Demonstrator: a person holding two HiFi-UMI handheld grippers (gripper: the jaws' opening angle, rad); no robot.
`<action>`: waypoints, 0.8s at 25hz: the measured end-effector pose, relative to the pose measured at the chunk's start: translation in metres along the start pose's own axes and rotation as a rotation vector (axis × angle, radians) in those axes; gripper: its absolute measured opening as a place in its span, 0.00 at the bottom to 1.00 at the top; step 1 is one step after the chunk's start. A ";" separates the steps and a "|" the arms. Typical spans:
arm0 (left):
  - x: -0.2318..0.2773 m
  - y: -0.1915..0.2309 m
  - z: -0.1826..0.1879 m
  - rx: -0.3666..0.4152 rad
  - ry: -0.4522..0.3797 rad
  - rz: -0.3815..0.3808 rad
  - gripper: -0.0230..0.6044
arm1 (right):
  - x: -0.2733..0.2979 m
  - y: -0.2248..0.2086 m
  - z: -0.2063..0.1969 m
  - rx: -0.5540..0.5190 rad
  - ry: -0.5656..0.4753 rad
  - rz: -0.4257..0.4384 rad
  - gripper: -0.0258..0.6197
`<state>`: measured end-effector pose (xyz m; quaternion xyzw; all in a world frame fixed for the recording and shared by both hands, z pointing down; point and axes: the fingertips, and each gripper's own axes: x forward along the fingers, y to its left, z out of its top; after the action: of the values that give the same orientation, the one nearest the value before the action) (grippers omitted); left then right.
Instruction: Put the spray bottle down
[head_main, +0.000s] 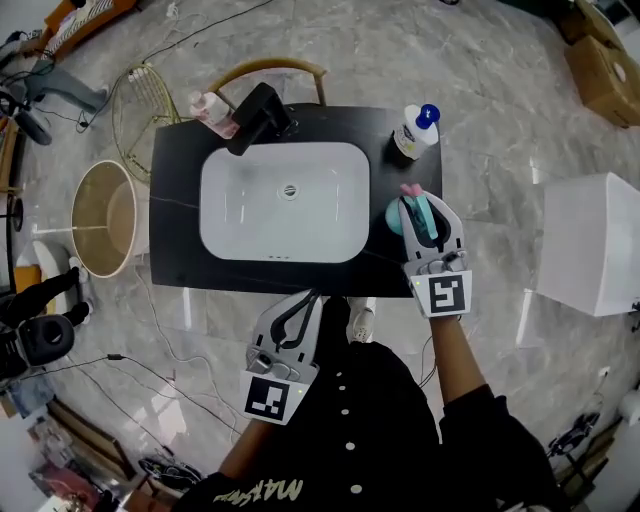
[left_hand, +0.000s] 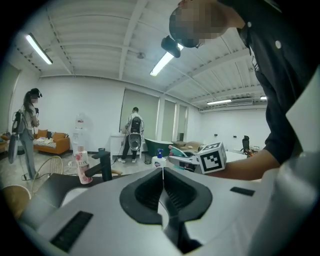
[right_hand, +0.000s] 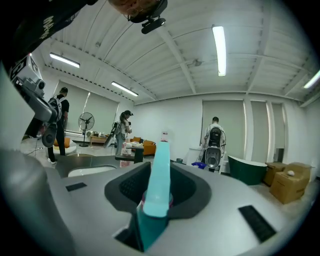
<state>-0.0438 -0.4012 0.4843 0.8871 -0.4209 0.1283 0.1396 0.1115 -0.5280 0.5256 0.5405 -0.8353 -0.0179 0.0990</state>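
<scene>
From the head camera, a round cream-coloured container (head_main: 100, 225) stands on the floor at nine o'clock of the black rectangular bench (head_main: 172, 190). At the bench's eleven o'clock corner a pink plastic bottle (head_main: 212, 108) stands just beside a black angular tap (head_main: 258, 118). The tap reaches over the white rectangular basin (head_main: 285, 200) sunk in the bench's middle. At six o'clock, off the bench's near edge, the left claw (head_main: 311, 298) has its jaws pressed together with nothing between them. At one o'clock a white bottle with a blue cap (head_main: 415, 130) stands upright. At three o'clock of the basin, the teal plastic spray bottle (head_main: 393, 215) sits over the bench's right edge. The right claw (head_main: 424, 210) grips it at the neck, jaws narrow around it. Whether the bottle's base touches the bench cannot be told.
</scene>
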 end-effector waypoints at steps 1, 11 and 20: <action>0.003 0.001 -0.005 -0.003 0.011 -0.008 0.06 | 0.007 -0.001 -0.006 0.001 -0.001 0.000 0.19; 0.021 0.012 -0.039 -0.004 0.089 -0.077 0.06 | 0.047 -0.007 -0.045 0.027 0.002 0.000 0.19; 0.025 0.019 -0.045 -0.030 0.098 -0.073 0.06 | 0.054 -0.005 -0.054 0.020 -0.009 0.006 0.19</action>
<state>-0.0486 -0.4149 0.5377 0.8923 -0.3827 0.1603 0.1778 0.1042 -0.5747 0.5852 0.5387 -0.8376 -0.0117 0.0901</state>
